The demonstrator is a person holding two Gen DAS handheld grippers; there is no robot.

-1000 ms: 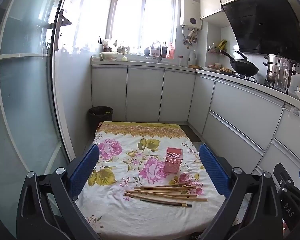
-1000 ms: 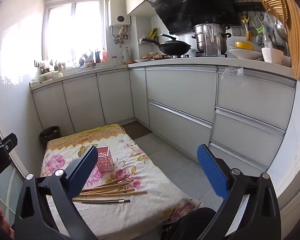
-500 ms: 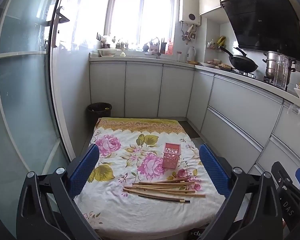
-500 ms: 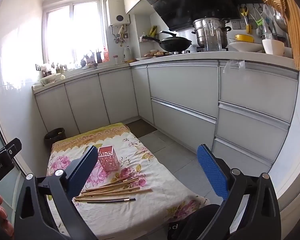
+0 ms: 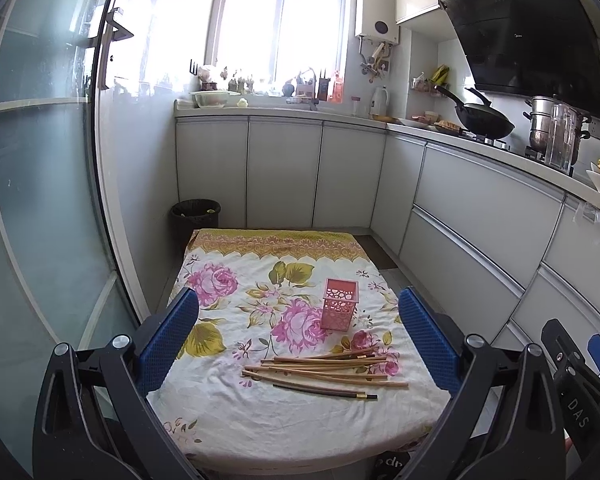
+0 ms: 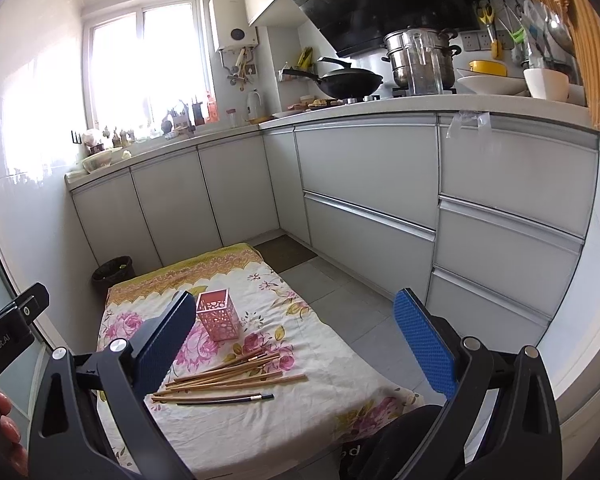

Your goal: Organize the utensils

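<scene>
A loose pile of several wooden chopsticks (image 5: 328,368) lies near the front of a low table covered in a floral cloth (image 5: 236,412). One dark chopstick (image 5: 324,391) lies nearest me. A pink perforated square holder (image 5: 339,309) stands upright just behind the pile. In the right wrist view the chopsticks (image 6: 228,376) and the holder (image 6: 218,314) sit left of centre. My left gripper (image 5: 298,340) is open and empty, held above the table's front. My right gripper (image 6: 296,344) is open and empty, off the table's right side.
Grey kitchen cabinets (image 5: 480,216) run along the back and right. A black bin (image 5: 195,216) stands behind the table's far left corner. A glass door (image 5: 40,200) is on the left. A wok (image 6: 348,80) and steel pots (image 6: 416,56) sit on the counter.
Both grippers have drifted slightly, so the table sits a little lower and closer in both views. Nothing on the table has moved. Both grippers stay open.
</scene>
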